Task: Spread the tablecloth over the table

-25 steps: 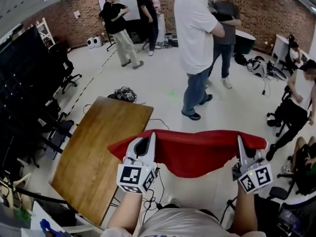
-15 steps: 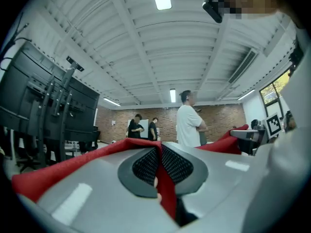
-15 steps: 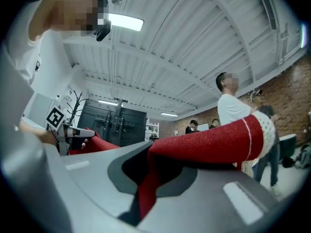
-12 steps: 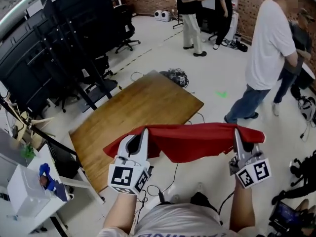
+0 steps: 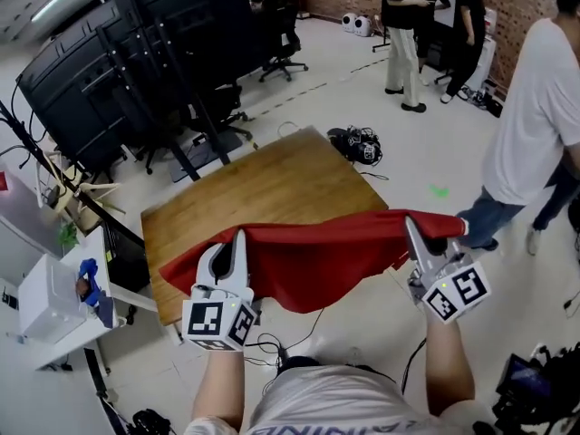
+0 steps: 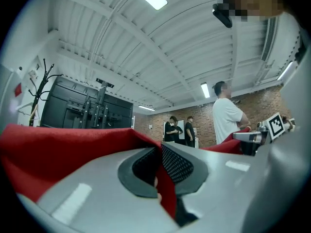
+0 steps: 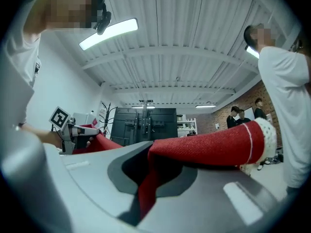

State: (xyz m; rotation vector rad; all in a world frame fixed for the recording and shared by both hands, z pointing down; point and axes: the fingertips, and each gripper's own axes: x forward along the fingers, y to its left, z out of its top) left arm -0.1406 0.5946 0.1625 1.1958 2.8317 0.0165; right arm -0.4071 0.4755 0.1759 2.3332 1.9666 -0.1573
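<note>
Since a second ago the scene in the head view has swung round, so that the red tablecloth (image 5: 308, 259), which hung over bare floor with the wooden table (image 5: 263, 188) off to its left, now hangs in front of the table's near edge, and the standing people have slid towards the right edge of the view. The tablecloth is stretched in the air between the two grippers, its top edge nearly level and its middle sagging in a loose belly; its left part overlaps the table's near corner in the head view, though whether it touches the wood there is hard to tell. The left gripper (image 5: 238, 239) has its jaws pressed together on a fold of the cloth, which is pinched between the dark pads in the left gripper view. The right gripper (image 5: 413, 231) is likewise clamped tight on the cloth's other end, where the right gripper view shows a white-trimmed hem (image 7: 266, 136) jutting past the jaws. Both grippers point roughly level, away from the person, whose forearms reach in from the bottom of the head view. The table top is bare. Beyond it lie a bundle of cables (image 5: 361, 143) on the floor, black racks (image 5: 136, 53) and an office chair (image 5: 283, 21). A person in a white T-shirt (image 5: 539, 125) stands at the right, and two people in dark tops (image 5: 399, 16) stand further back.
</note>
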